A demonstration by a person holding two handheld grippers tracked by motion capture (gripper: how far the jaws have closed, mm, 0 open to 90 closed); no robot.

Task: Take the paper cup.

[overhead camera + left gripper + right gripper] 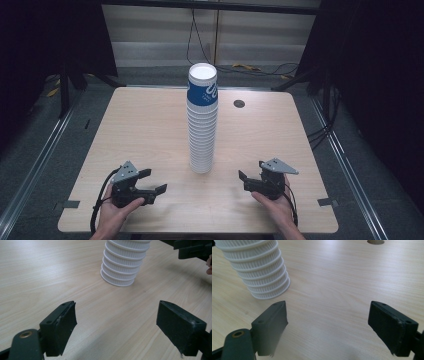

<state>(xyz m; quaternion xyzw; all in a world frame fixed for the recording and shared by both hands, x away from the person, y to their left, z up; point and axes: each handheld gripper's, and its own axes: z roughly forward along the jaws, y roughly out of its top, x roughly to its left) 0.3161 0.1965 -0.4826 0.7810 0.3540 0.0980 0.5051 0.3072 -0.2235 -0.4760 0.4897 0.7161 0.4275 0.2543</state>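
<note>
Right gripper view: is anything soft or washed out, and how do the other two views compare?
Right gripper view: the near left black tong pad is blurred at its lower edge, and there is pale glare on the light wooden table at the far end. Left gripper view: the tall stack of white ribbed paper cups is fairly sharp. High view: surroundings are very dark, tabletop evenly lit.

— Any text you can read from there?
— Only white marks on the top cup's blue band point(202, 91), stack at my twelve o'clock. I can't make out letters; too small.
</note>
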